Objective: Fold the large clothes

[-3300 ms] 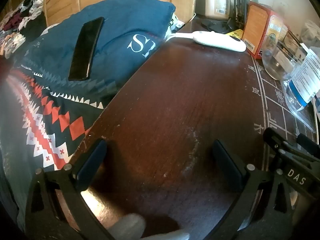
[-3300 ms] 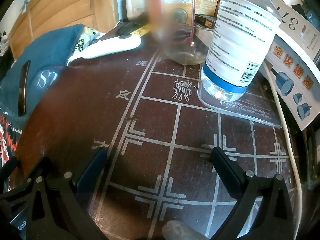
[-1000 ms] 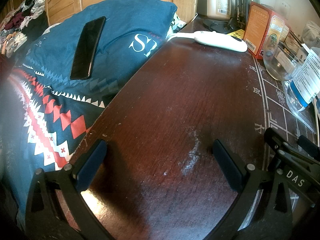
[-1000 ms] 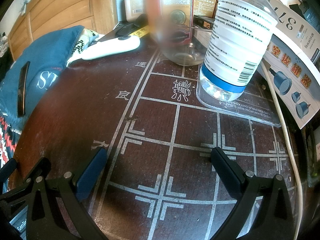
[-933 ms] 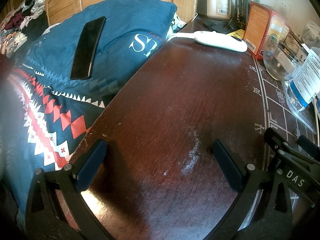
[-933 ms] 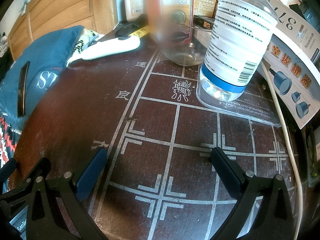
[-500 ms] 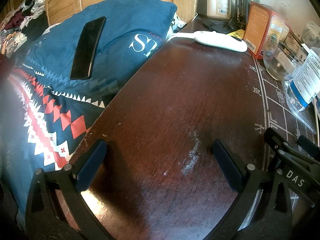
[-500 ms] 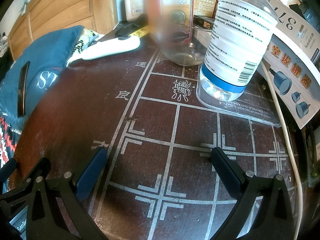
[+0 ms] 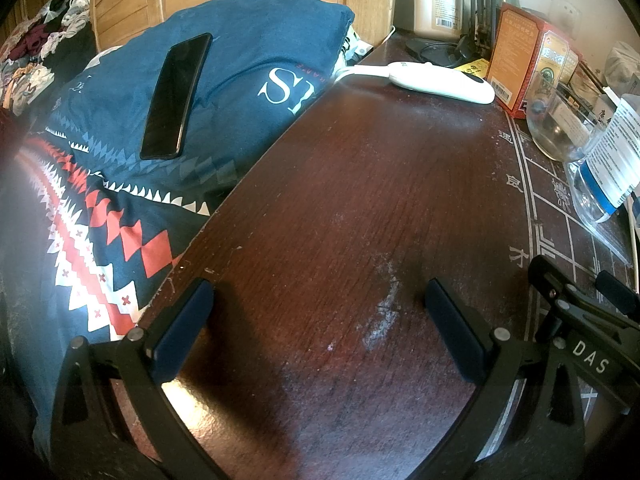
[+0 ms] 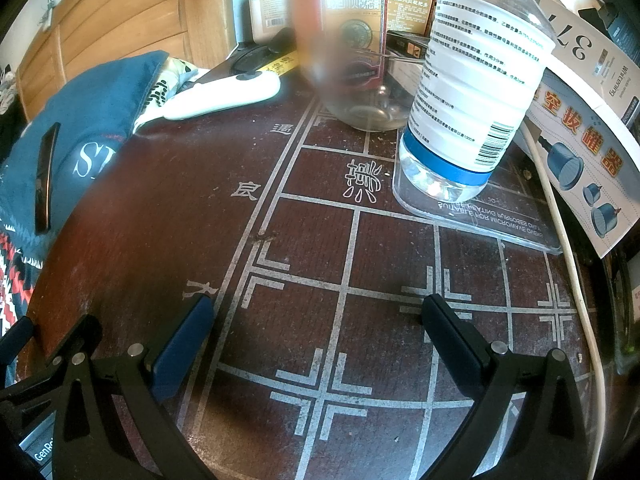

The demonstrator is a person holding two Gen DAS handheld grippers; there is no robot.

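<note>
Clothes aren't really in reach yet, just a pile (image 9: 36, 52) far left past the bed, both grippers (image 9: 320, 320) (image 10: 316, 320) parked on the bench (image 9: 360, 200) with fingers wide apart and empty, so folding hasn't started.

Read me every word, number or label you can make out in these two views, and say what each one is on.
"DAS": on the right gripper.
"S": white letters on the blue pillow; the rest is folded away.
"SUITABLE FOR MICROWAVE OVENS": clear tray, upside down.
"37": white box.
Bottle label, red boxes: too small.
</note>
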